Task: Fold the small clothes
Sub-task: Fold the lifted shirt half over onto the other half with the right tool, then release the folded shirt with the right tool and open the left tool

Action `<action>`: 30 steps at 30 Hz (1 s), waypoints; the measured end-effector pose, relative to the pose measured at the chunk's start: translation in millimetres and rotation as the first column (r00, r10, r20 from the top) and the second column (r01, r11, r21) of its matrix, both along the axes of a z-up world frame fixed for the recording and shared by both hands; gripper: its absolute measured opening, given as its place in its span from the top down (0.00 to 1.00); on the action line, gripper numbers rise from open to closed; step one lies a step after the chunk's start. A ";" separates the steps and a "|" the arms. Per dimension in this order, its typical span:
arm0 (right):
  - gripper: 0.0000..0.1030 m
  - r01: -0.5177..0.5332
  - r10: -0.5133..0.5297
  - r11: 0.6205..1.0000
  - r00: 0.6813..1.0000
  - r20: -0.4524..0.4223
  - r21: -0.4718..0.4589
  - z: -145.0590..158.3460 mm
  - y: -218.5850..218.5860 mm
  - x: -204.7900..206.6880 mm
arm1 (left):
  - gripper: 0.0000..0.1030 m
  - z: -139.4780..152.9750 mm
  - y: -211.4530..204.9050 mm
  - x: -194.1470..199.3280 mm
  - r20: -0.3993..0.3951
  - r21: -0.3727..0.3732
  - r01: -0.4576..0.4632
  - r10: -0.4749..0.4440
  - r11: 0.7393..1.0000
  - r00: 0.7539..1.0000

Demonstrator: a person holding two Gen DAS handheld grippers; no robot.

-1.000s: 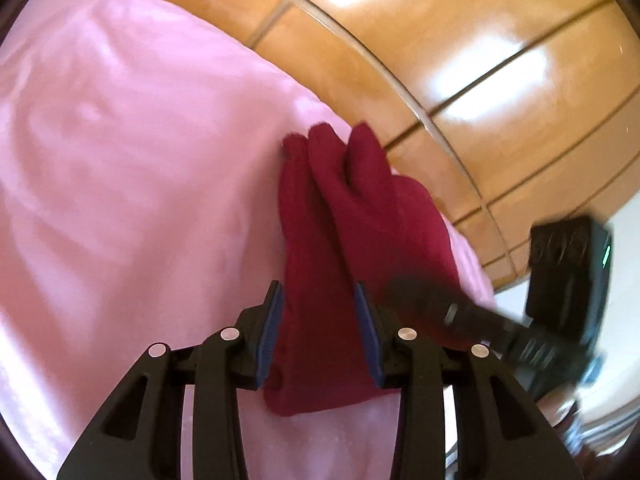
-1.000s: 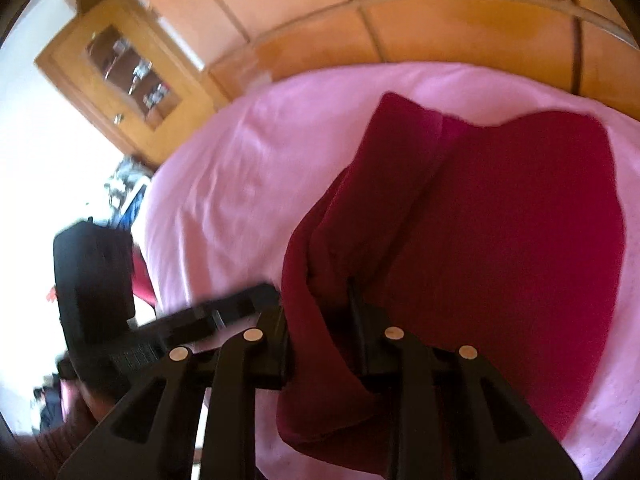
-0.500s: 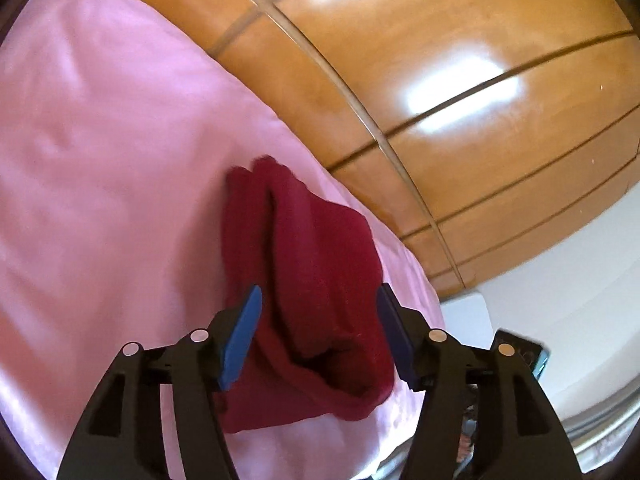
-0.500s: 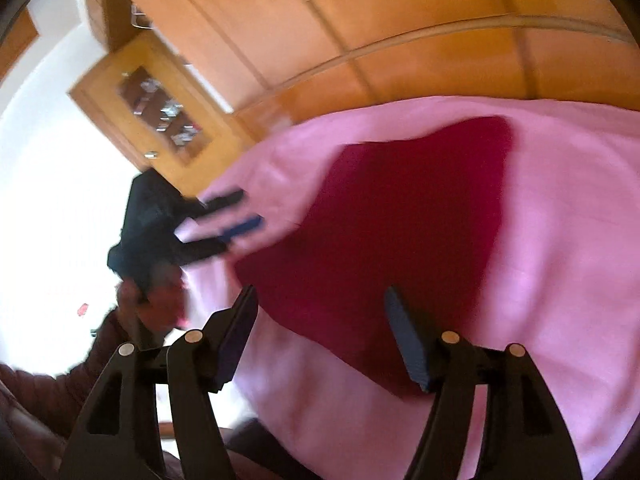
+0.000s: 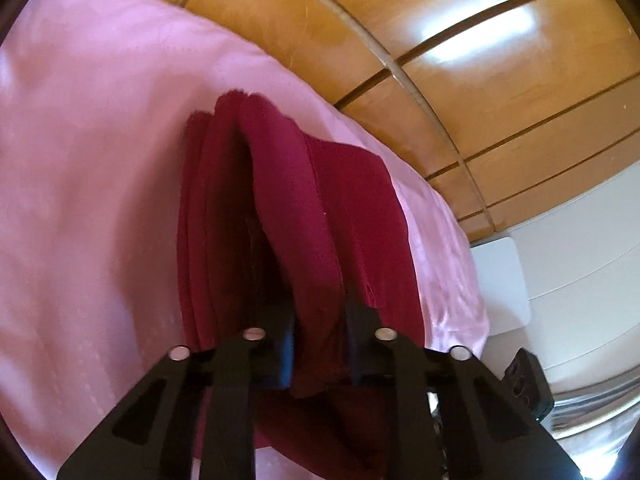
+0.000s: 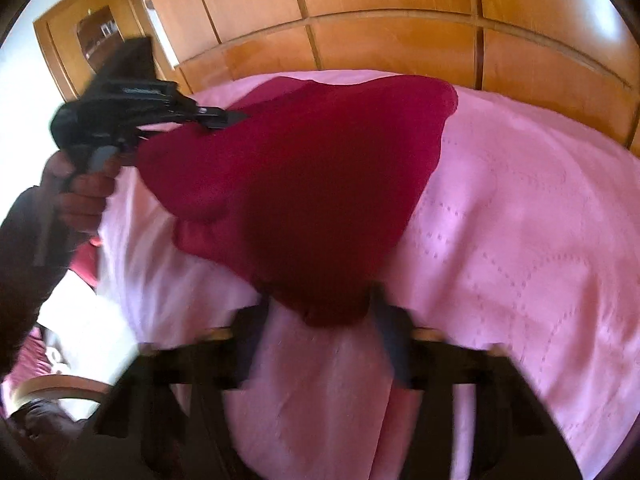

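Note:
A dark red garment (image 5: 304, 216) lies partly folded on the pink bedspread (image 5: 88, 168). My left gripper (image 5: 320, 348) is shut on a thick fold of its near edge and lifts it. In the right wrist view the garment (image 6: 312, 184) hangs stretched from the left gripper (image 6: 236, 116) at the upper left down toward my right gripper (image 6: 320, 340). The right gripper's jaws stand wide apart on either side of the garment's lowest corner. That view is blurred.
A wooden headboard (image 6: 400, 40) runs behind the bed. A wooden cabinet (image 6: 92, 36) stands at the far left. The pink bedspread (image 6: 520, 220) spreads wide to the right of the garment. A white panel (image 5: 500, 280) sits past the bed's edge.
My left gripper went from open around the garment to shut on a fold of it and raised it. My right gripper let go earlier and stays open, now close under the garment's corner.

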State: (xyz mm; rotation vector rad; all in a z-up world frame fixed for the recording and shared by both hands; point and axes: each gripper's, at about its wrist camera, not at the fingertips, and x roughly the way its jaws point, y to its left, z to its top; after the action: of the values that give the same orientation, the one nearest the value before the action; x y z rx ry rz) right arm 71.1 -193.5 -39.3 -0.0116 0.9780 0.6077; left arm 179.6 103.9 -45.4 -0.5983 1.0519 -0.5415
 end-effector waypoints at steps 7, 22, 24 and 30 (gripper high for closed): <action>0.82 -0.058 0.059 0.998 0.997 0.056 -0.012 8.4 2.6 -14.3 | 0.87 9.0 23.0 -32.1 0.084 0.123 -0.058 0.048 0.991 0.995; 0.49 -0.142 0.142 0.990 0.990 -0.005 -0.002 9.1 -5.3 -15.3 | 0.74 34.2 22.2 -56.6 0.233 0.193 -0.195 0.148 0.962 0.961; 0.44 -0.139 0.138 0.990 0.990 0.014 0.039 25.8 -17.4 -14.4 | 0.74 42.7 12.2 -63.3 0.284 0.192 -0.177 0.118 0.965 0.952; 0.43 -0.005 0.000 0.989 0.999 0.036 0.146 53.8 -30.0 35.5 | 0.74 27.1 -26.3 -50.1 0.305 0.286 -0.144 0.053 0.947 0.951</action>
State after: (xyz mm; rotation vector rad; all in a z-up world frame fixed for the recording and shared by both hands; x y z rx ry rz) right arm 106.7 -223.5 14.5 0.1063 0.8971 0.6785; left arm 129.5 77.6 -18.3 -0.2831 0.7961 -0.3547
